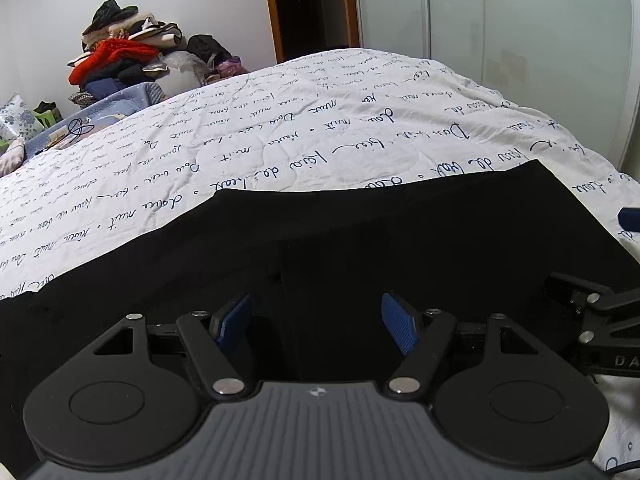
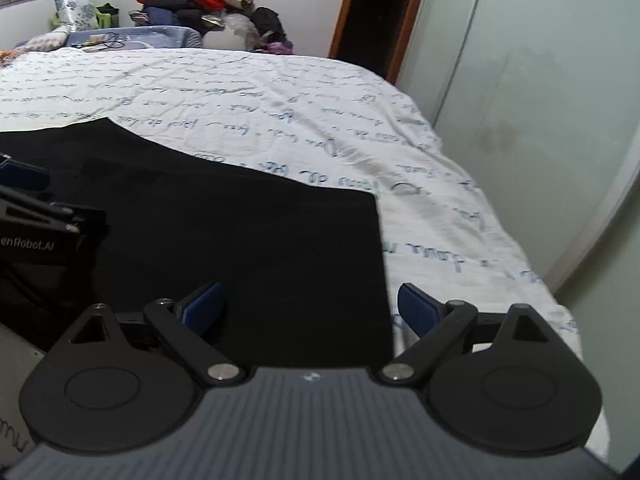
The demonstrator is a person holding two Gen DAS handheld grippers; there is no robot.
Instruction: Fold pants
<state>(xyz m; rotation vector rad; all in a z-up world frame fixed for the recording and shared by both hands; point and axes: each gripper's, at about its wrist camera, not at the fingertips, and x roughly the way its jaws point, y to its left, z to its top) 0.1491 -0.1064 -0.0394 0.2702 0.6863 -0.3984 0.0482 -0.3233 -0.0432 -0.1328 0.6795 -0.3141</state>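
Soft, limp black fabric pants flat on bed's near edge; both grippers unclenched, holding nothing; grab hem corners.

Count of items in view, both wrist cameras.

Pants: one black pair, lying flat on the bed. Quilt: one, white, printed with dark handwriting. Grippers: two, the left gripper and the right gripper. Each carries two blue pads, four pads in all. Clothes pile: one heap by the far wall; the number of garments in it cannot be told. Patterned pillow: one. Blue cover at the head of the bed: one. Doorway: one, wood-framed. Wardrobe: one; two door panels are visible.
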